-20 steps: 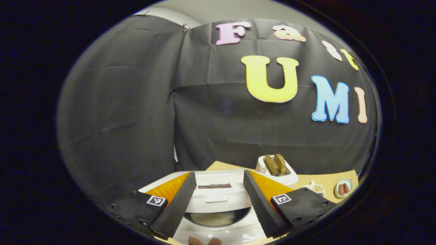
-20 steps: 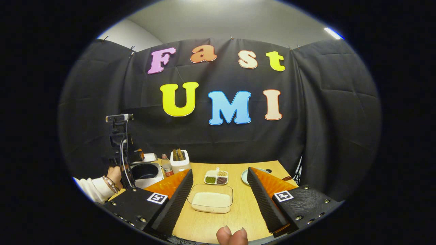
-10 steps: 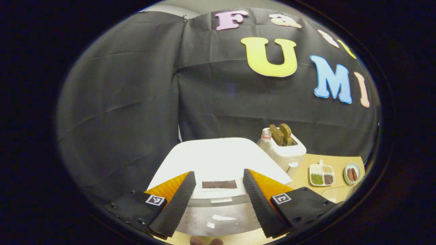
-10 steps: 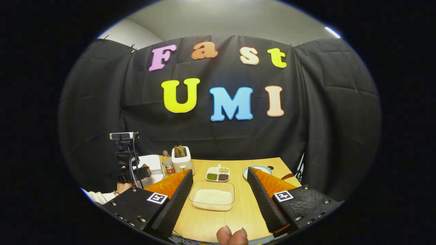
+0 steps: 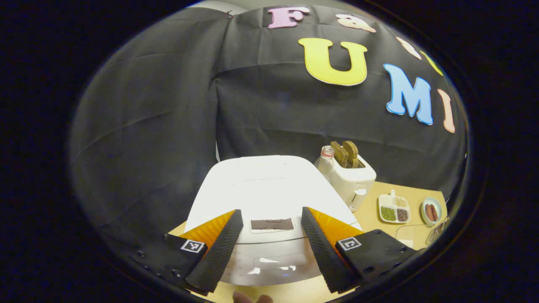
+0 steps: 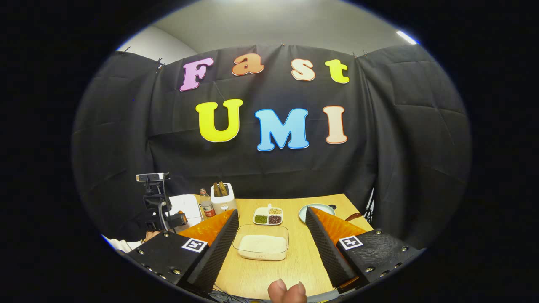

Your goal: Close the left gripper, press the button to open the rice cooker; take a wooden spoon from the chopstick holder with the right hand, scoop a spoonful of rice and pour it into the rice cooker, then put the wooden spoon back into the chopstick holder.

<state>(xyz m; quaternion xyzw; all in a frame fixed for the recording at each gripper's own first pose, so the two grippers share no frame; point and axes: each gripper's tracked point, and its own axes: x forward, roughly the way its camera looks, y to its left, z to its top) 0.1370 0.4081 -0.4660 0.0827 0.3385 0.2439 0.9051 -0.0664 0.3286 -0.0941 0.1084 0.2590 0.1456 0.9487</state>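
My left gripper and right gripper both gape, empty — I should close the left first, then press squarely on the rice cooker button.

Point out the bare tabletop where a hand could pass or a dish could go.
Free: the strip of table between the clear rice container and the plate. Crowded: the back left, where rice cooker, bottle and chopstick holder stand close together.
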